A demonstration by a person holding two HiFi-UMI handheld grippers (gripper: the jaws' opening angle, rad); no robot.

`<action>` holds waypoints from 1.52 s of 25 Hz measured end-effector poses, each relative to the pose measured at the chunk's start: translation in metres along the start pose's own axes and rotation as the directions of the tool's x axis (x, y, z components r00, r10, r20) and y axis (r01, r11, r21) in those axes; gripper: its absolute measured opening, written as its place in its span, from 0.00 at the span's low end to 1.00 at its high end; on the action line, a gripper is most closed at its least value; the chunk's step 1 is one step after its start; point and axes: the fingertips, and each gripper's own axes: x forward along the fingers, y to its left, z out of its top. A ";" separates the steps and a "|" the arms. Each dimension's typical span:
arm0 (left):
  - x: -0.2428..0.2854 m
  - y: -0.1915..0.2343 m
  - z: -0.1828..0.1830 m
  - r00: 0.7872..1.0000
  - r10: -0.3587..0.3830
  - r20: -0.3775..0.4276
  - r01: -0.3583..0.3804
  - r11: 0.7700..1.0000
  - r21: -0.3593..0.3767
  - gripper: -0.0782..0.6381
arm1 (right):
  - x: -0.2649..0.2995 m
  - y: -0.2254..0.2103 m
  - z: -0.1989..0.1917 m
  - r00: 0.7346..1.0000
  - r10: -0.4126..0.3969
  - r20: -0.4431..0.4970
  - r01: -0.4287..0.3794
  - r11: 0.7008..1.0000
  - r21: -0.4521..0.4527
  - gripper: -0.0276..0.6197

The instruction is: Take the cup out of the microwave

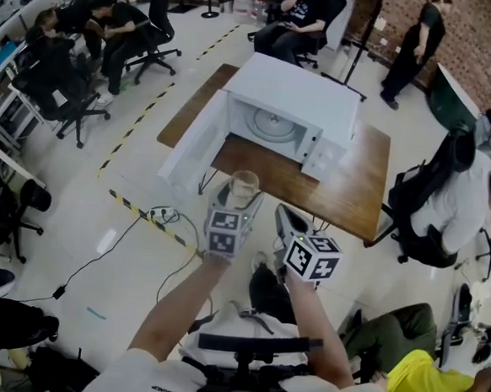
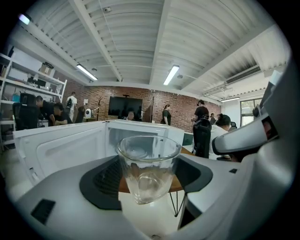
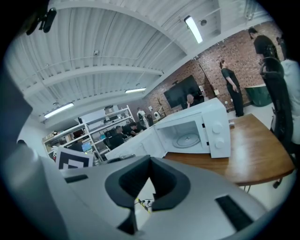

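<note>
**Glass cup out of the oven, held in the left hand-held gripper**

Nearest the camera, the person's two forearms reach forward. Each carries a hand-held gripper topped by a cube with square markers, the left cube [image 1: 226, 232] beside the right cube [image 1: 313, 257].

The left hand-held gripper [image 1: 240, 206] has its jaws spread wide, with the dark pads pressed against both sides of the cup [image 2: 148, 166]. The cup is clear glass and stands upright with its rim uppermost. It hangs in the air on the near side of the surface [image 1: 348, 186], outside the microwave [image 1: 295, 98] and touching nothing but the pads.

The right hand-held gripper [image 3: 151, 161] is just to the right of the left one and level with it. Its jaws are brought together at the tips, with nothing between them; only floor shows through the small gap lower down.

Below the grippers is pale floor [image 1: 83, 212], crossed by a strip of yellow-and-black tape [image 1: 143, 212] and a loose cable [image 1: 163, 217].

Beyond lies the brown wooden surface, and the white microwave sits on its far part. The microwave's door [image 1: 195, 140] is swung fully open to the left, and the round turntable [image 1: 274, 124] inside is bare.

Farther off, people sit on office chairs around the room and others stand by a brick wall [image 2: 183, 110]. A dark screen [image 2: 125, 107] hangs on that wall.
</note>
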 end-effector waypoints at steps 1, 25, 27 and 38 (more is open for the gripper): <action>-0.007 -0.003 0.000 1.000 -0.004 0.005 0.004 1.000 -0.001 0.60 | -0.004 0.001 -0.003 1.000 -0.005 -0.001 0.005 1.000 -0.001 0.05; -0.066 -0.044 0.019 0.997 0.061 0.055 -0.061 0.998 -0.013 0.60 | -0.058 -0.037 -0.007 0.999 0.014 -0.033 -0.015 1.000 -0.022 0.05; -0.068 -0.046 0.019 0.996 0.064 0.054 -0.064 0.998 -0.009 0.60 | -0.061 -0.036 -0.004 0.999 0.023 -0.030 -0.024 0.999 -0.034 0.05; -0.079 -0.058 0.019 0.995 0.083 0.056 -0.083 0.996 -0.010 0.60 | -0.074 -0.033 -0.001 0.997 0.072 -0.013 -0.073 0.996 -0.042 0.05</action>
